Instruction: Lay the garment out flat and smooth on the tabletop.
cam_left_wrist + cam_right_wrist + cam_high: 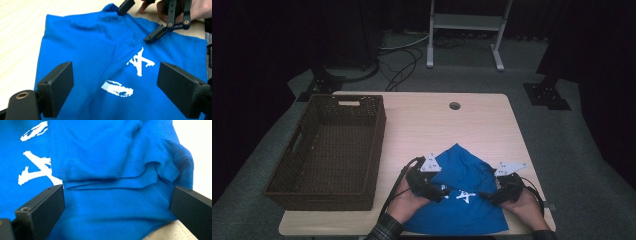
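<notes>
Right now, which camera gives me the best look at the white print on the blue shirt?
The left gripper view: the white print on the blue shirt lies whole and sharp between its jaws. The high view shows it small and partly behind the claws. The right gripper view catches part of it at its left edge.

Each black hand-held gripper (438, 192) carries a grey three-cornered plate (black cable trailing); plaid sleeve (384, 231).

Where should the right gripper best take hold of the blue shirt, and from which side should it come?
Probably the folded sleeve edge of the blue shirt, where the layers lift off the flat cloth and give the jaws a ridge to pinch. The right gripper, jaws open, already points at it; it could come in low from the shirt's right edge, near the table.
</notes>
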Action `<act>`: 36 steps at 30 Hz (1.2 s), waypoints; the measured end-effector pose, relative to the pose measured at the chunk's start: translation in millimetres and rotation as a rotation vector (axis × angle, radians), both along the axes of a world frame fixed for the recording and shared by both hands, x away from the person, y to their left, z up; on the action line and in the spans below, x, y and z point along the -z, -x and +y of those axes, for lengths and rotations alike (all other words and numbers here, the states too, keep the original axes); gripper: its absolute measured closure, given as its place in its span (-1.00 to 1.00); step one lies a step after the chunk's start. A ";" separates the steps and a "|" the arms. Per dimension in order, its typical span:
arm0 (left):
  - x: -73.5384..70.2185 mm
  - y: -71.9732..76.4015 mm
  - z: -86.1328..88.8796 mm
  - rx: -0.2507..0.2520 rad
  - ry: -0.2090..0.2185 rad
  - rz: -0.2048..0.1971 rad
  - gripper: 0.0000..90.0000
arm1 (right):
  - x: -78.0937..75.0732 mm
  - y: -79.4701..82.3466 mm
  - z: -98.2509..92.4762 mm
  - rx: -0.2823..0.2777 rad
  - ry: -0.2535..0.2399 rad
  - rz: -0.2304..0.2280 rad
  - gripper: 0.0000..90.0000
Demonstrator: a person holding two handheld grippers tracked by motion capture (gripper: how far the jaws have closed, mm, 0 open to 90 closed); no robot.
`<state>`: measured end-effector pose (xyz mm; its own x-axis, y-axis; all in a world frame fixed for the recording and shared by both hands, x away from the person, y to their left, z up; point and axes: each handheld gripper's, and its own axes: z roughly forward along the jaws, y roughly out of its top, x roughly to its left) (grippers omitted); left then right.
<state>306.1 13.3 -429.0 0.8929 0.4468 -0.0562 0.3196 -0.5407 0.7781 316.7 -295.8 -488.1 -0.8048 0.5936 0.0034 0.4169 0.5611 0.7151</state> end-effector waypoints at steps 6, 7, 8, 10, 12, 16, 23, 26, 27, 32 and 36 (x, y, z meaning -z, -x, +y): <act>-2.2 -3.5 -7.0 0.009 0.011 -0.006 -0.61 | 0.0 0.0 0.0 0.001 0.000 0.000 -1.00; -2.0 -4.1 -8.2 0.009 0.013 -0.007 -0.59 | 0.0 0.0 0.0 0.000 -0.001 0.000 -1.00; -1.7 -4.7 -9.3 0.010 0.012 -0.005 -0.59 | 0.0 0.0 0.0 0.001 0.000 0.000 -1.00; -0.6 -5.6 -12.0 0.012 0.014 -0.006 -0.54 | 0.0 0.1 0.1 0.001 -0.001 0.001 -1.00; 0.3 -6.1 -15.0 0.011 0.015 -0.007 -0.52 | 0.0 0.0 0.0 0.001 -0.001 0.000 -1.00; 1.5 -8.0 -19.0 0.016 0.015 -0.012 -0.47 | 0.0 0.0 0.0 0.000 0.000 0.000 -1.00; 3.7 -10.0 -26.4 0.037 0.002 -0.025 -0.31 | 0.0 0.0 0.0 0.000 0.000 -0.001 -1.00; 3.5 -10.8 -29.1 0.035 0.003 -0.021 -0.28 | 0.0 -0.1 0.0 0.000 0.000 -0.001 -1.00; 3.3 -11.2 -30.5 0.033 0.005 -0.019 -0.27 | 0.0 -0.1 0.0 0.000 0.000 -0.001 -1.00; 3.1 -13.3 -36.6 0.040 0.010 -0.007 -0.23 | 0.0 -0.1 0.0 0.000 -0.001 -0.001 -1.00; 4.3 -15.3 -42.0 0.047 0.017 0.001 -0.20 | 0.0 -0.1 0.0 0.000 0.000 0.000 -1.00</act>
<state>321.4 -28.6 -433.3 0.9129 0.4031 -0.0642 0.2947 -0.5421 0.7869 316.8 -295.9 -488.1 -0.8046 0.5938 0.0033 0.4167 0.5607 0.7156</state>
